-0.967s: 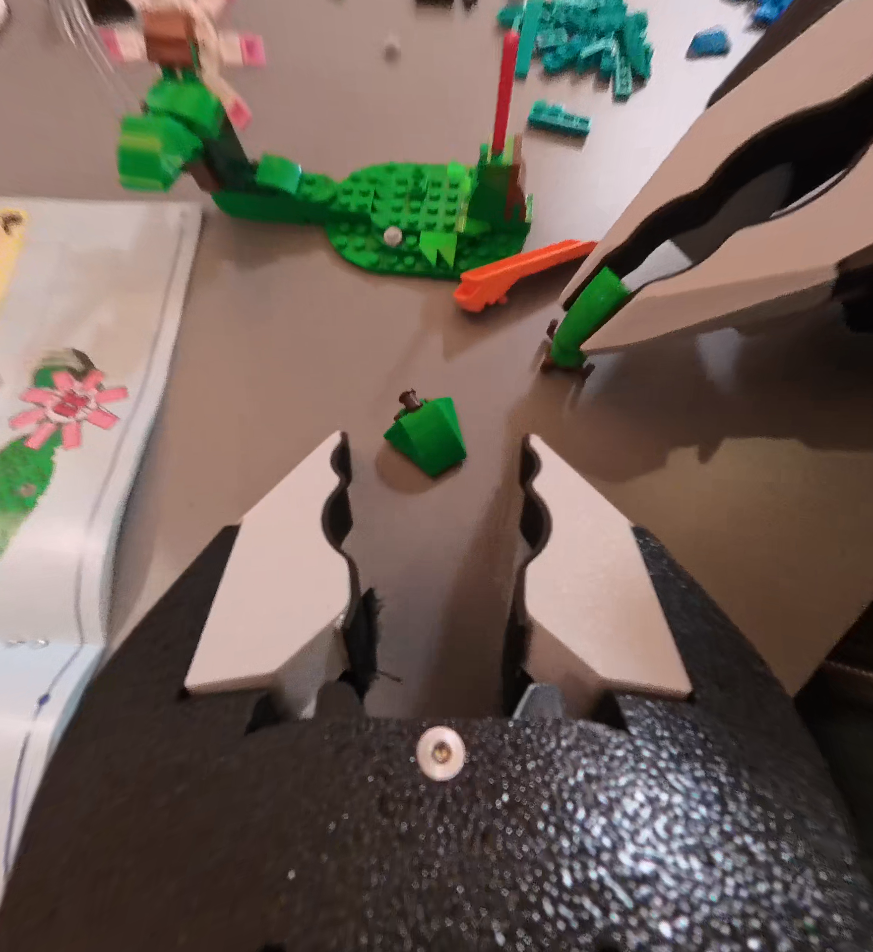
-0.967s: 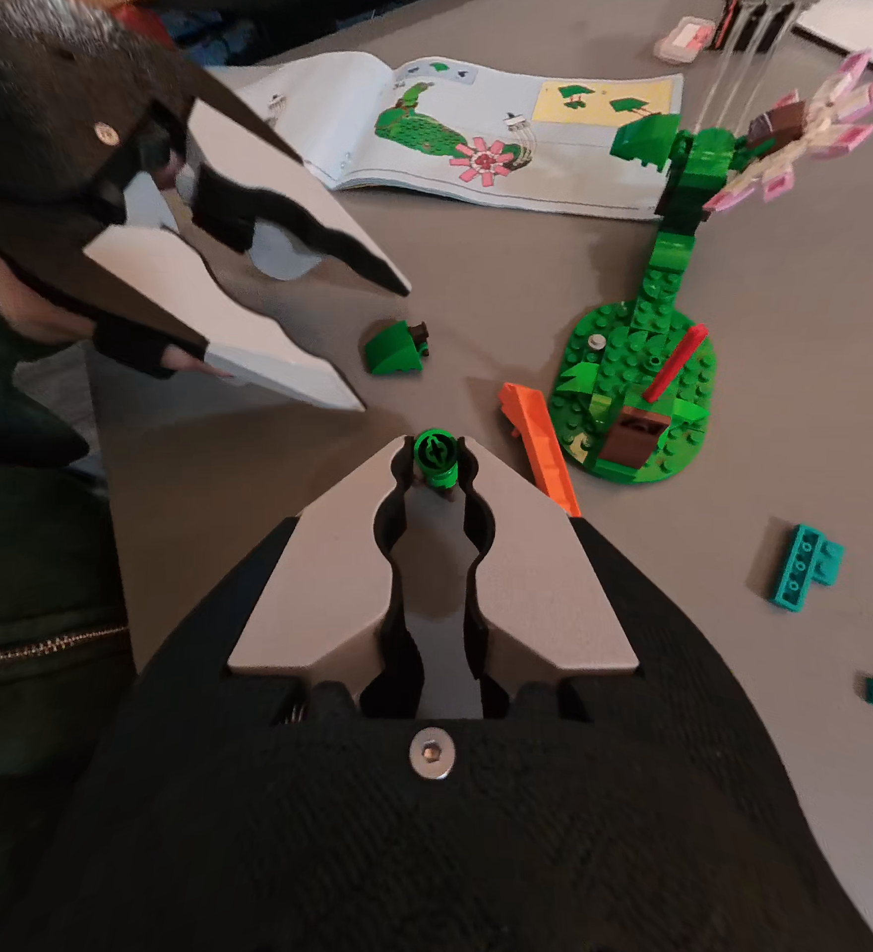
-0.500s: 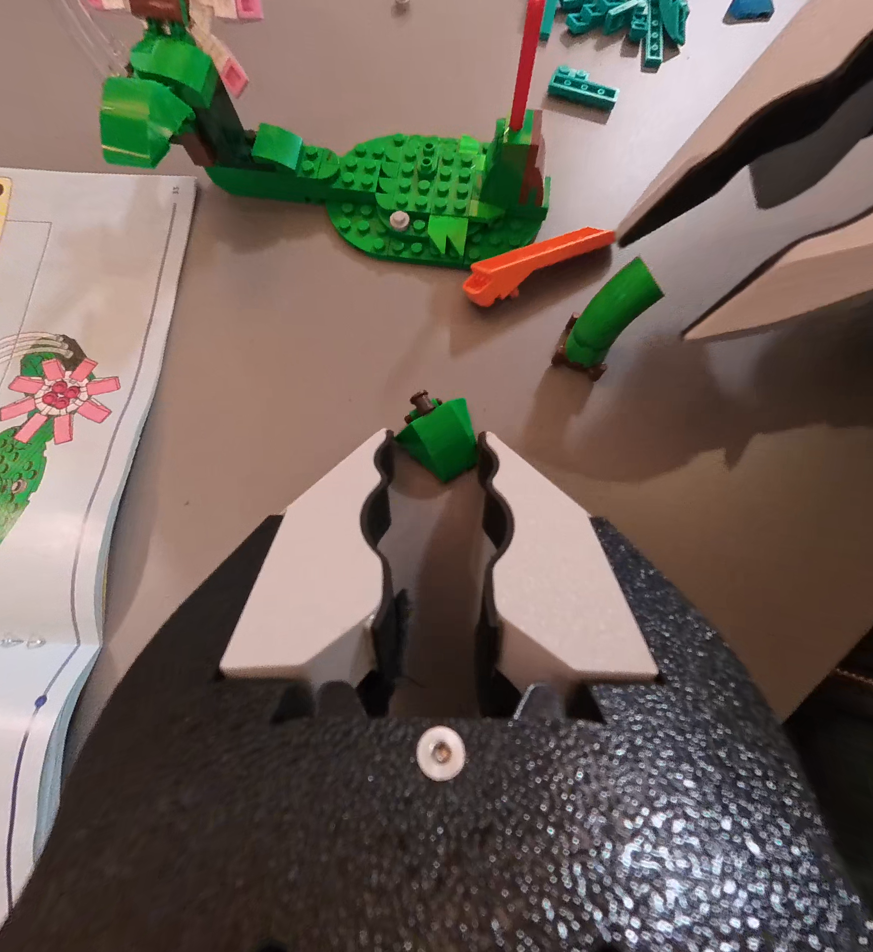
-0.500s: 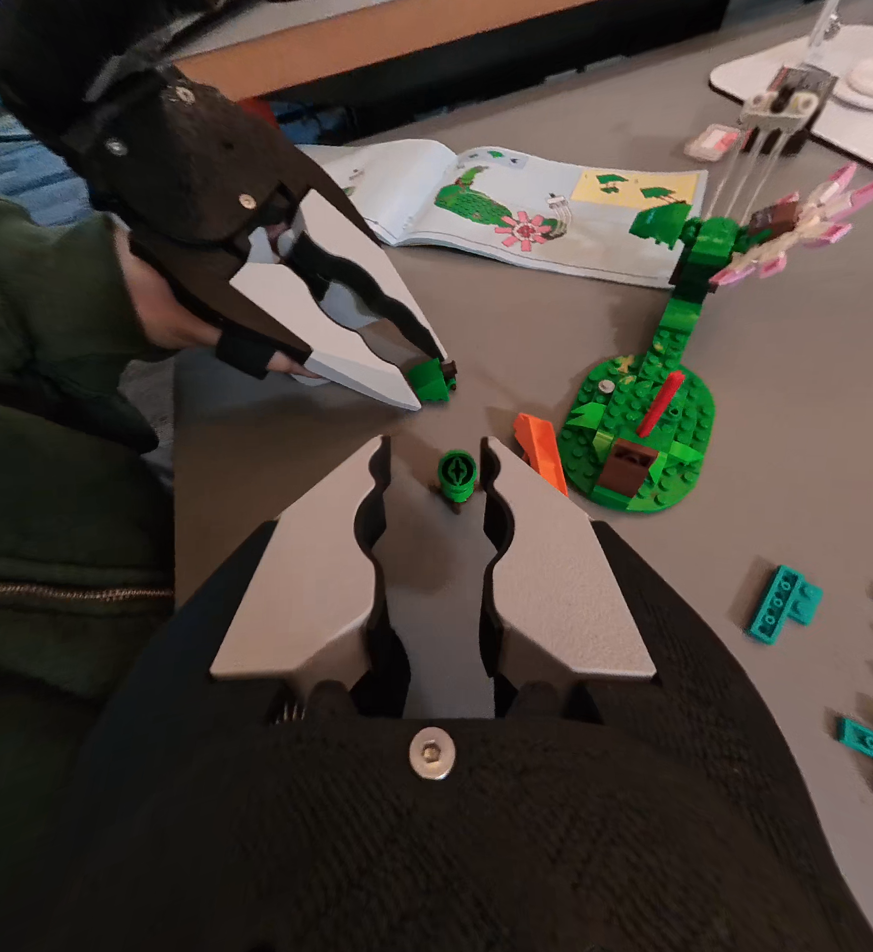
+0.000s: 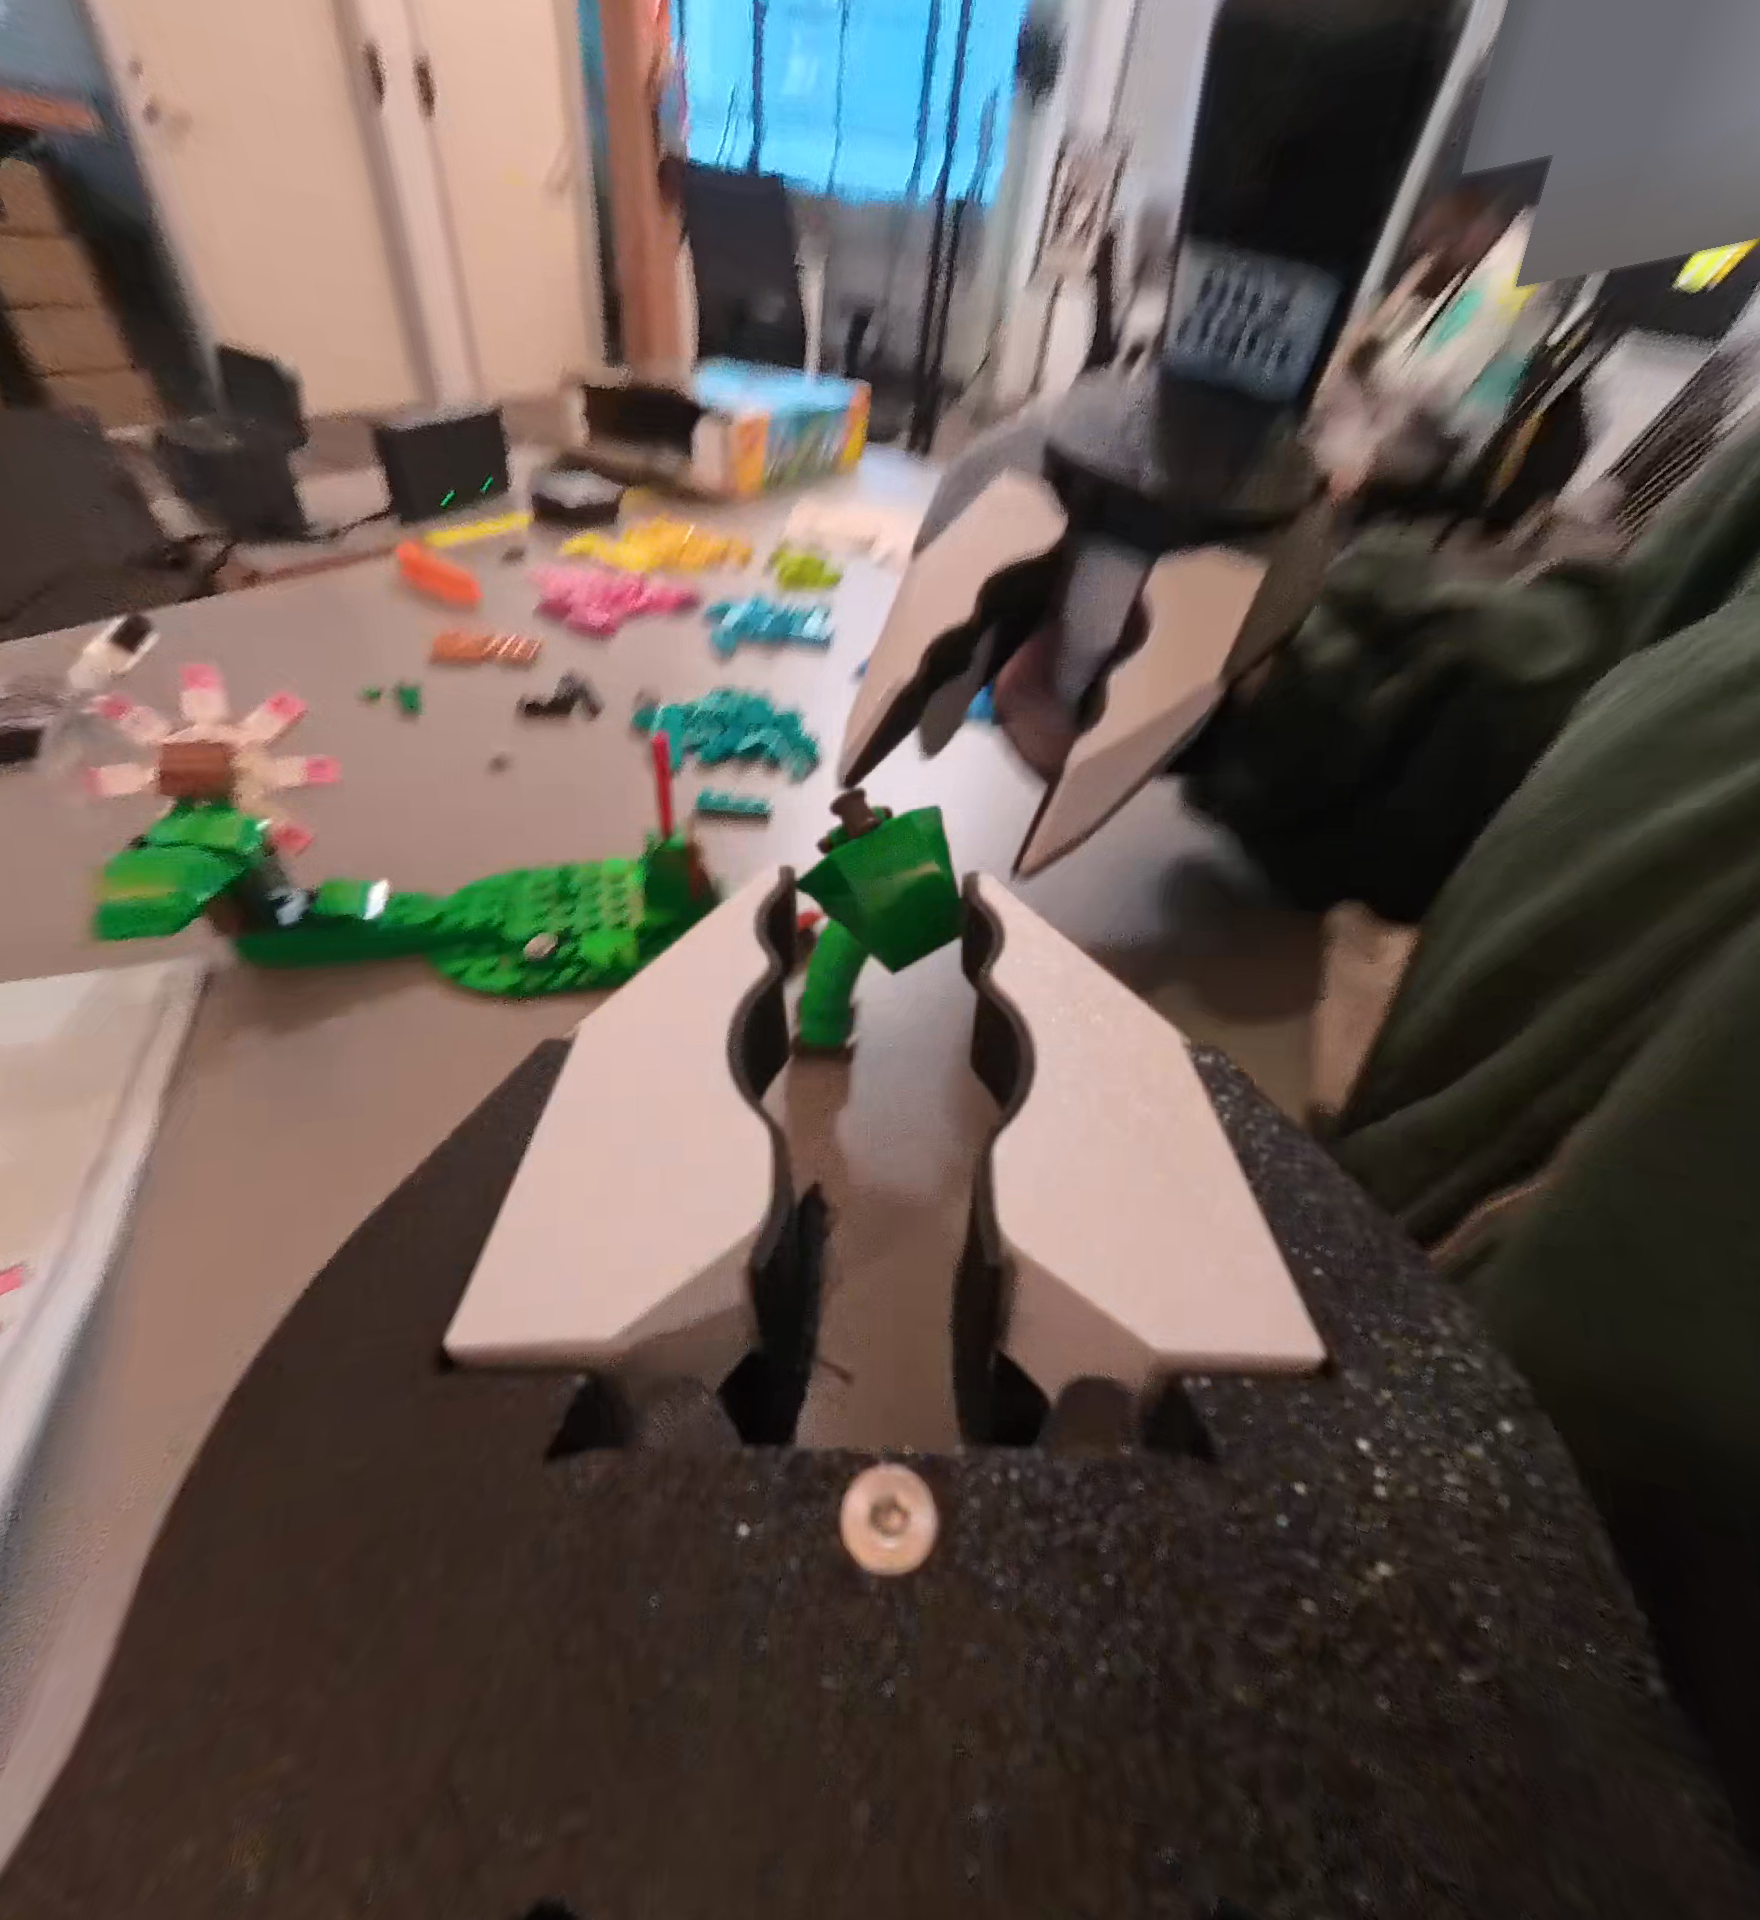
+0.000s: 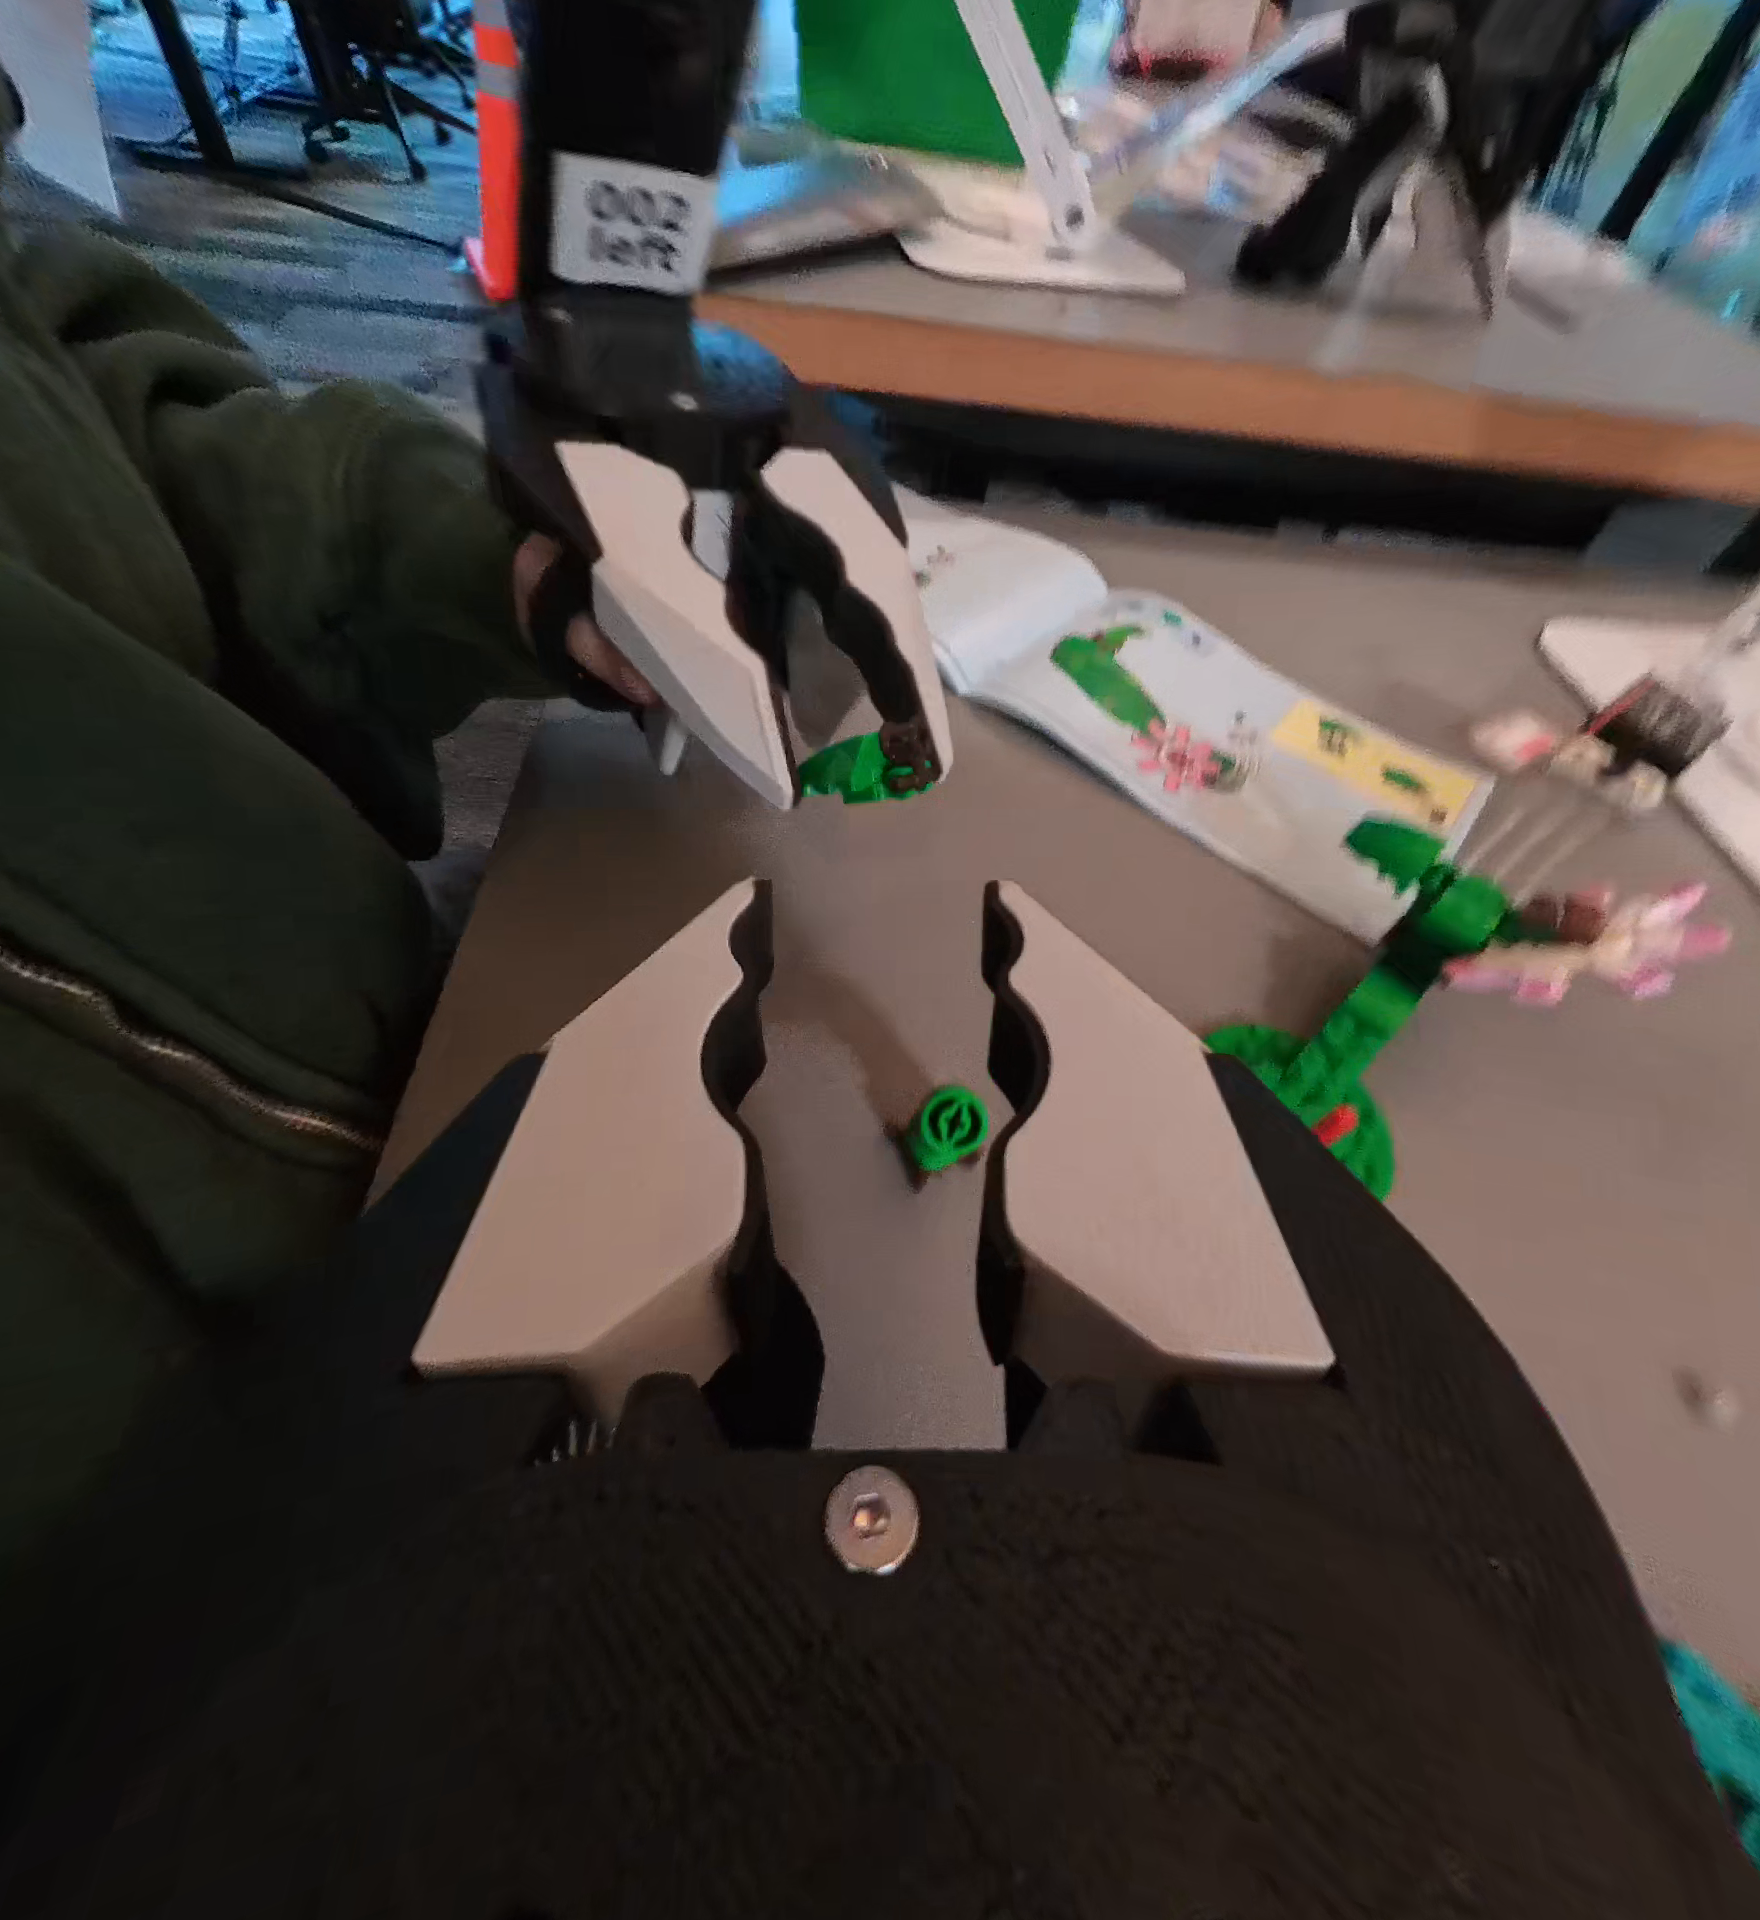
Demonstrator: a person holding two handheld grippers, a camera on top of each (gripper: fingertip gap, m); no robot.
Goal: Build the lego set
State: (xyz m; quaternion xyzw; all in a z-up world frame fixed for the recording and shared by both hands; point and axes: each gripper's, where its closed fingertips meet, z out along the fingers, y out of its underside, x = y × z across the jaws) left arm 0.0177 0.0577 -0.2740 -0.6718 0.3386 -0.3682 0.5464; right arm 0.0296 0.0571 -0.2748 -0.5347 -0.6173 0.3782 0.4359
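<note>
My left gripper point(image 5: 876, 888) is shut on a small green slope piece point(image 5: 891, 883) with a brown pin and holds it above the grey table point(image 5: 440, 727). It also shows in the right wrist view point(image 6: 855, 774). A curved green tube point(image 5: 826, 987) stands on the table just beyond; end-on in the right wrist view point(image 6: 949, 1127), it sits between my open fingers. My right gripper point(image 6: 878, 894) is open and empty, and appears raised at the upper right in the left wrist view point(image 5: 938, 821). The green plant build point(image 5: 502, 925) with its pink flower point(image 5: 201, 748) lies to the left.
The open instruction booklet point(image 6: 1167, 707) lies beyond the left gripper. Piles of teal point(image 5: 730, 727), pink point(image 5: 606, 603) and yellow point(image 5: 658, 540) bricks lie farther back. A person's dark green sleeve point(image 6: 128, 727) fills the near side.
My left gripper shut on the green slope piece and lifted it off the table. My right gripper let go of the curved tube, opened and drew back upward.
</note>
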